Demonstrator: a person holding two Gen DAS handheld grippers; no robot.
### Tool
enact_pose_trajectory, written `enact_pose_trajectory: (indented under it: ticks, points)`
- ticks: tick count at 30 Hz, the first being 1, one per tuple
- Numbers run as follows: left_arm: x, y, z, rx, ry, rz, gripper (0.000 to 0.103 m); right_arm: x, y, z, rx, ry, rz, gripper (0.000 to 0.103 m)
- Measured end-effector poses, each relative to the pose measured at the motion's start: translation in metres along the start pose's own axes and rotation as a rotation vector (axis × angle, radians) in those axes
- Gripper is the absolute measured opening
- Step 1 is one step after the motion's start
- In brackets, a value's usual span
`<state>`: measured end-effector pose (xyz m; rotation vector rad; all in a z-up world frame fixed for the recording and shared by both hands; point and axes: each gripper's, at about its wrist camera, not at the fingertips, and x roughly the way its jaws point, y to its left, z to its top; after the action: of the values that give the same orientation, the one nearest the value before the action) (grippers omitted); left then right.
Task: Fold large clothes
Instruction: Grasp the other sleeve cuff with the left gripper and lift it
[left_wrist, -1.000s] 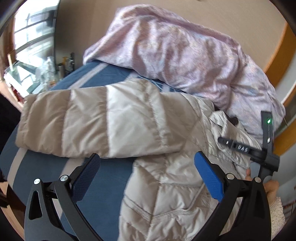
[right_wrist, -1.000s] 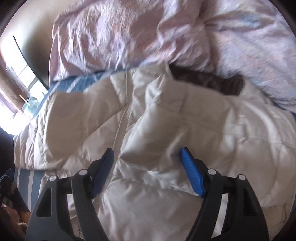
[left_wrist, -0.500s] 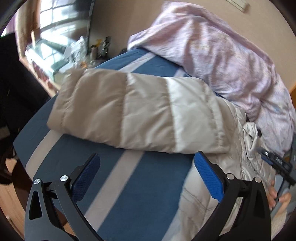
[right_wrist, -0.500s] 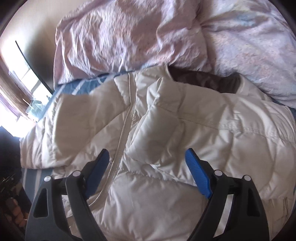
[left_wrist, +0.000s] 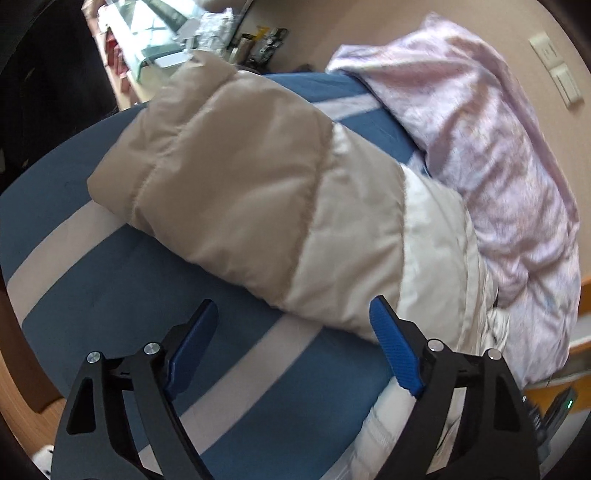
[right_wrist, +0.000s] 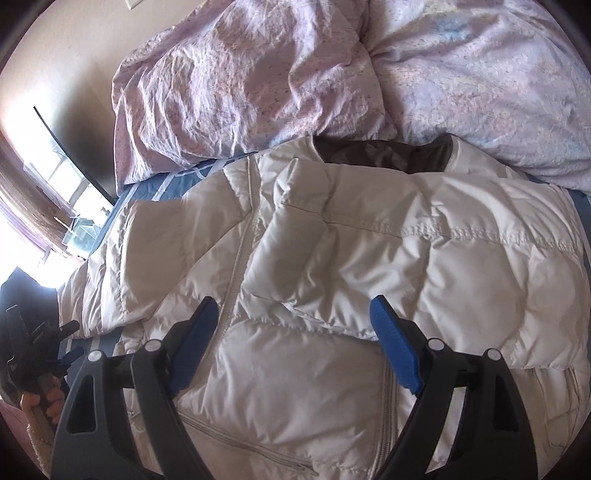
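A cream-white and beige quilted puffer jacket (right_wrist: 332, 280) is lying front side up on the bed with the blue sheet with pale stripes (left_wrist: 110, 295), and this jacket is the landmark for everything here. Its dark brown collar lining (right_wrist: 384, 155) is touching the crumpled pink-lilac duvet (right_wrist: 295, 74), which is piled just behind the jacket. One sleeve in beige and white bands (left_wrist: 258, 192) is stretching out sideways from the jacket body over the sheet, toward the cluttered windowsill (left_wrist: 184, 37) beyond the bed edge.

The left hand-held gripper (left_wrist: 291, 343) is hanging just in front of this sleeve, above the bare sheet; its blue pads are standing wide apart and are gripping nothing. The right hand-held gripper (right_wrist: 295, 343) is hovering over the chest of the jacket, beside the zipper line (right_wrist: 236, 266), also released and empty.

As a judgement, the task is only at its beginning. The jacket is spread out and looks zipped, but no fold is visible: the sleeve near the left hand-held gripper is lying fully extended, and the body is at its full width. The other sleeve cannot be seen clearly. What is left is probably to bring the sleeves onto the body and then to fold the body itself.
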<state>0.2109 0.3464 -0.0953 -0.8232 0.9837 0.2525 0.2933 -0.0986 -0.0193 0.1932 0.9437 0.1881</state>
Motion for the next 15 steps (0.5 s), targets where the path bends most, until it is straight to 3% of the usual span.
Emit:
enact_pose_trajectory:
  ticks: [8, 15]
  points:
    - [-0.005, 0.032, 0.016, -0.188, -0.086, -0.080, 0.071, -0.001, -0.012, -0.004, 0.023, -0.004, -0.004, 0.084]
    - [-0.004, 0.054, 0.027, -0.291, -0.132, -0.116, 0.041, -0.011, -0.023, -0.007, 0.037, -0.023, -0.009, 0.084]
